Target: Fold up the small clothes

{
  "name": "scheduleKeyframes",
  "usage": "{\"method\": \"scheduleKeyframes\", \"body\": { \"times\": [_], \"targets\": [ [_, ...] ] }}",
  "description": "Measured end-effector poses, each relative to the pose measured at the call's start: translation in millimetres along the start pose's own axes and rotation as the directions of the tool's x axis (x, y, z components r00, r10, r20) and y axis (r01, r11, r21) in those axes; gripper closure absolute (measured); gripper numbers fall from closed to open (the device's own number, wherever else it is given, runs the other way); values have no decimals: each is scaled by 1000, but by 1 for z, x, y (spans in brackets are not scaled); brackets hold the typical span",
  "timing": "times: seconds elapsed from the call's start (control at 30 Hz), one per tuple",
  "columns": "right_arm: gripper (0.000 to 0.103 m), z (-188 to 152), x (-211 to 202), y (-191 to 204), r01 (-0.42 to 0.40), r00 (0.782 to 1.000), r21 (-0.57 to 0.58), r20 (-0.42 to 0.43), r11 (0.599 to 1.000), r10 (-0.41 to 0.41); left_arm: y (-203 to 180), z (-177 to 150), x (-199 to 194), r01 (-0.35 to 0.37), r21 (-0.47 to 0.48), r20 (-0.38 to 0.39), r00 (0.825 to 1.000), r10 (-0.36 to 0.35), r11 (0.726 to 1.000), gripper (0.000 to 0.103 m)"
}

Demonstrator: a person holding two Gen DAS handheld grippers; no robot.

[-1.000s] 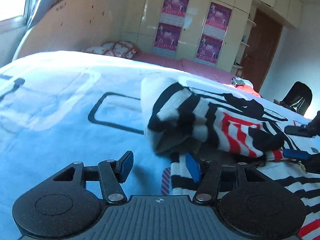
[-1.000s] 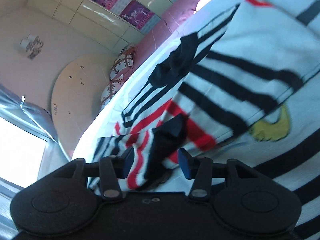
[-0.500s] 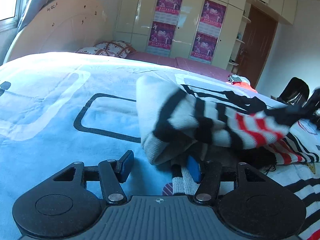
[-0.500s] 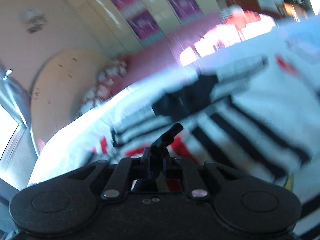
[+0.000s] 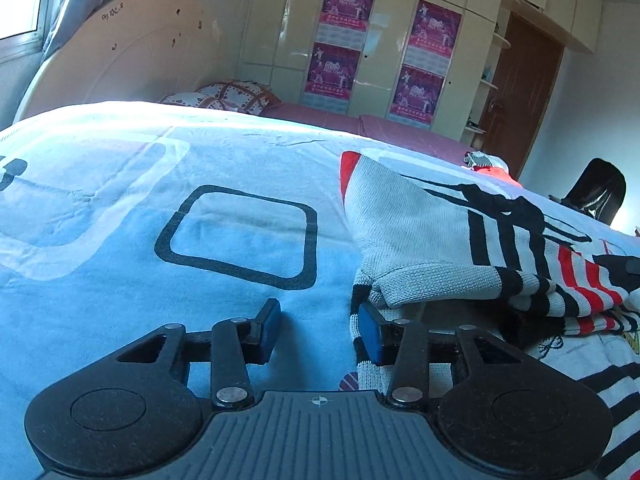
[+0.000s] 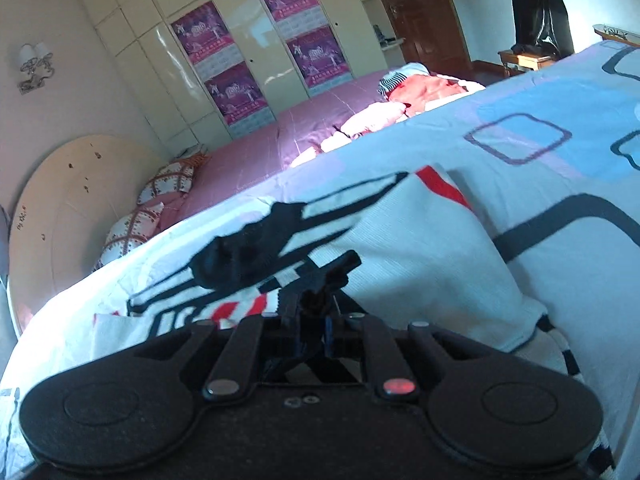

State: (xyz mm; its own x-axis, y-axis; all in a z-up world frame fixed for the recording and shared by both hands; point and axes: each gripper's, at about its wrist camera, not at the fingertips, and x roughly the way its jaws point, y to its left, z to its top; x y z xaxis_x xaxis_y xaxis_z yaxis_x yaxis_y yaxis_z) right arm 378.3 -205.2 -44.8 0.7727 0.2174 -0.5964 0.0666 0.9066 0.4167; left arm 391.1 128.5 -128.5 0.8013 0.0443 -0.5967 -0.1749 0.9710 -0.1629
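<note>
- Since the earlier frame, the sleeve end has been carried across: the striped knit garment (image 5: 460,248) now lies doubled over itself on the bed cover (image 5: 160,208), and our right gripper (image 6: 316,320) has closed where it was open before.
- The garment is a soft, light knit with black, white and red stripes; we judge it limp, so it will sag and drag if lifted by one point only.
- A good hold, in our opinion, is a hem, a cuff or a folded edge, where the cloth is doubled and does not slip out.
- Our right gripper is pinched tightly on a dark piece of the garment (image 6: 336,268), which sticks out between the closed fingers.
- Our left gripper (image 5: 320,332) stands open and holds nothing; its right pad (image 5: 370,334) lies against the striped edge, the left pad (image 5: 268,330) rests over bare bed cover.
- The lower layers of the fold are hidden, and the garment is cut off at the right border.
- We cannot tell if the dark piece is a cuff or a trim.
</note>
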Motion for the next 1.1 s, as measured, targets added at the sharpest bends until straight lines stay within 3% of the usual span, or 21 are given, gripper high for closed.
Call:
{"method": "scheduleKeyframes", "body": {
  "times": [0.13,0.27,0.37,0.47,0.53,0.6,0.83,1.0,1.1],
  "targets": [
    [90,-2,0,-1,-30,999,-5,-12,1000,30,-2,5,-6,55,30,11,998,-55,998,60],
    [78,0,4,2,-43,999,-20,-32,999,43,-18,4,-5,86,99,23,996,-88,991,59],
    [77,-1,10,-1,-22,998,8,-64,1000,22,-24,9,7,49,100,21,998,-51,994,59],
    [70,-4,12,-9,-22,996,60,-89,998,28,-18,11,16,57,69,-5,998,-57,996,60],
    [74,-6,20,-13,-2,992,88,-123,996,13,-14,10,17,73,48,-5,997,-73,996,60],
    [92,-8,24,-14,3,992,75,-124,997,6,-15,10,16,71,50,-5,997,-71,996,60],
    [93,4,-23,4,-60,995,-65,80,996,65,-10,9,17,73,14,-5,997,-73,997,60],
    [93,-10,10,-17,10,999,-48,-42,999,-12,-10,9,18,72,14,-11,997,-72,997,60],
    [93,-17,15,-24,5,999,-46,-54,999,-7,-10,11,18,76,25,-20,997,-76,997,60]
  ]
}}
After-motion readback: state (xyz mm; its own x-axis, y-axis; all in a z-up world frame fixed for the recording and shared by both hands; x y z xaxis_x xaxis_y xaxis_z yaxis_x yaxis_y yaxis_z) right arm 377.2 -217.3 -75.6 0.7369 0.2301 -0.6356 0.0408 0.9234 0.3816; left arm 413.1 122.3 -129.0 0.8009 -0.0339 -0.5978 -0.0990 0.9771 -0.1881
